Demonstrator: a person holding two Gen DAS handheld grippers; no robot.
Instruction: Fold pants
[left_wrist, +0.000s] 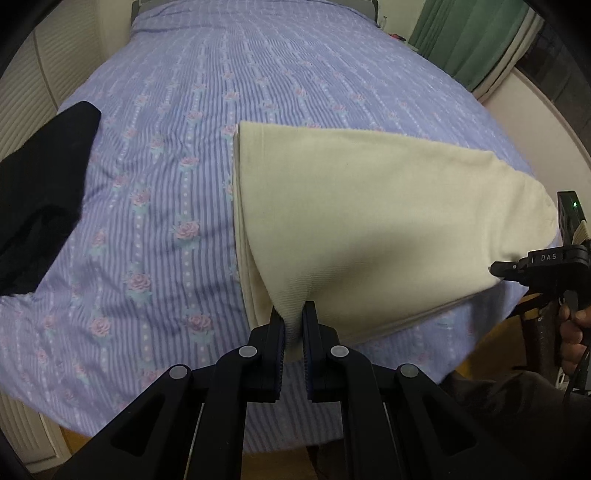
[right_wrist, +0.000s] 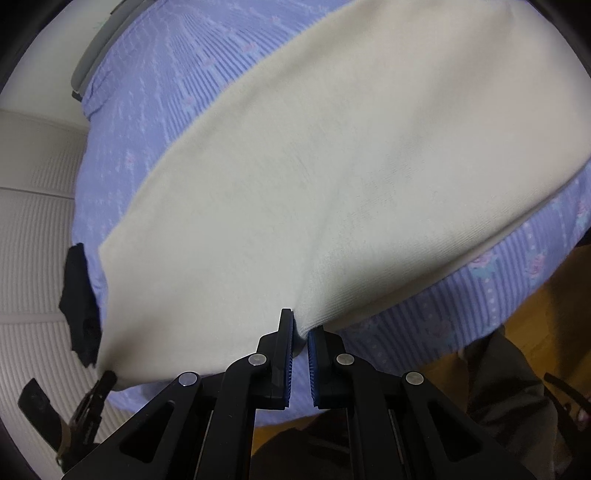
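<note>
Cream pants (left_wrist: 369, 206) lie partly folded on the bed, their near layer lifted off the cover. My left gripper (left_wrist: 294, 314) is shut on the near left corner of the pants. My right gripper (right_wrist: 301, 325) is shut on the other near corner of the pants (right_wrist: 314, 166). The right gripper also shows in the left wrist view (left_wrist: 496, 269), pinching the cloth's right edge. The left gripper shows in the right wrist view (right_wrist: 107, 380) at the lower left, at the cloth's far corner.
The bed has a purple striped cover with roses (left_wrist: 166, 184). A black garment (left_wrist: 40, 192) lies on its left side, also in the right wrist view (right_wrist: 79, 306). A green curtain (left_wrist: 469, 37) hangs at the back right. Wooden floor (right_wrist: 517, 325) lies below the bed's edge.
</note>
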